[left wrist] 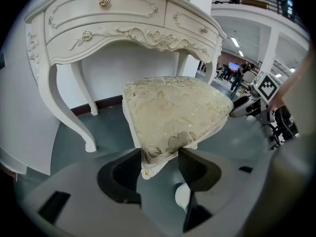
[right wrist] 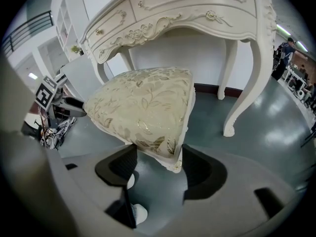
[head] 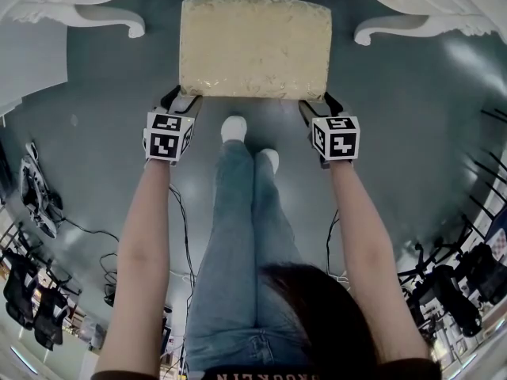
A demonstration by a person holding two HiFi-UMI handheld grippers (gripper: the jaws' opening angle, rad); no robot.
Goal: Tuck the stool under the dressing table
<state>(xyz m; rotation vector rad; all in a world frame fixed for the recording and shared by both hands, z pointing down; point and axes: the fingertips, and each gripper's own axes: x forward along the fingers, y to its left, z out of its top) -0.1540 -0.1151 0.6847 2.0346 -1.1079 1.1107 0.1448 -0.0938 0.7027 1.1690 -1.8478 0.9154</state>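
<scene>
The stool, with a cream floral cushion, stands on the grey floor just in front of the white carved dressing table. My left gripper is at its near left corner and my right gripper at its near right corner. In the left gripper view the stool's corner fills the gap of the left gripper, both pads against it. In the right gripper view the other corner sits likewise in the right gripper. The table rises right behind the seat.
The person's legs and white shoes are between the two arms. Cables trail over the floor beside them. Dark gear lies at the left and black chairs stand at the right. The table's curved legs flank the opening.
</scene>
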